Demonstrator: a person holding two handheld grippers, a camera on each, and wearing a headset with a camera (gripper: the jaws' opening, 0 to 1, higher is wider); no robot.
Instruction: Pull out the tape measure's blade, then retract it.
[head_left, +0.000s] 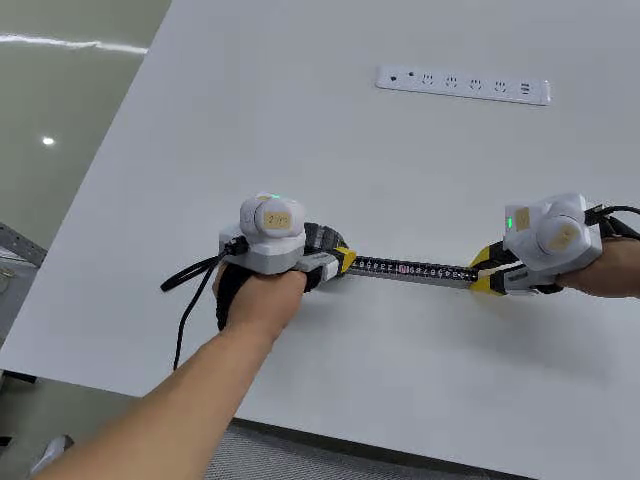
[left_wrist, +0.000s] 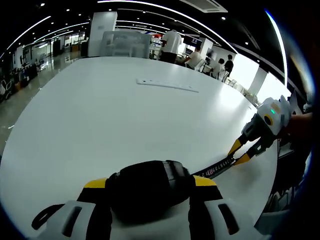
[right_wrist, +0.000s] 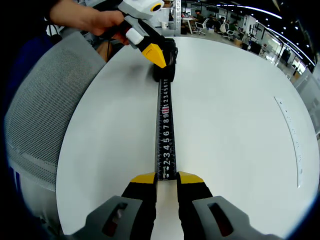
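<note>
Near the desk's (head_left: 300, 130) front edge, your left gripper (head_left: 335, 262) was clamped on the tape measure's black case (head_left: 322, 240), one jaw on either flank; whether the case rested on the surface or hung just above it could not be told; to its right, your right gripper (head_left: 484, 272) pinched the blade's free end between narrow yellow tips, numerals facing up; the blade (head_left: 410, 269) ran straight and level between the two, a short length drawn out, roughly parallel to the front edge; toward the far edge lay a white power strip (head_left: 462, 85), well apart from the work. Judged stage: pull-out under way, or at its turn toward retraction. The step called for a blade in line with the case mouth and both grippers at one height, so that it neither twisted nor buckled; a firm left grip against the pull; and, for the return, a tip walked back under tension rather than let go, lest the spring whip the hook into the case.
</note>
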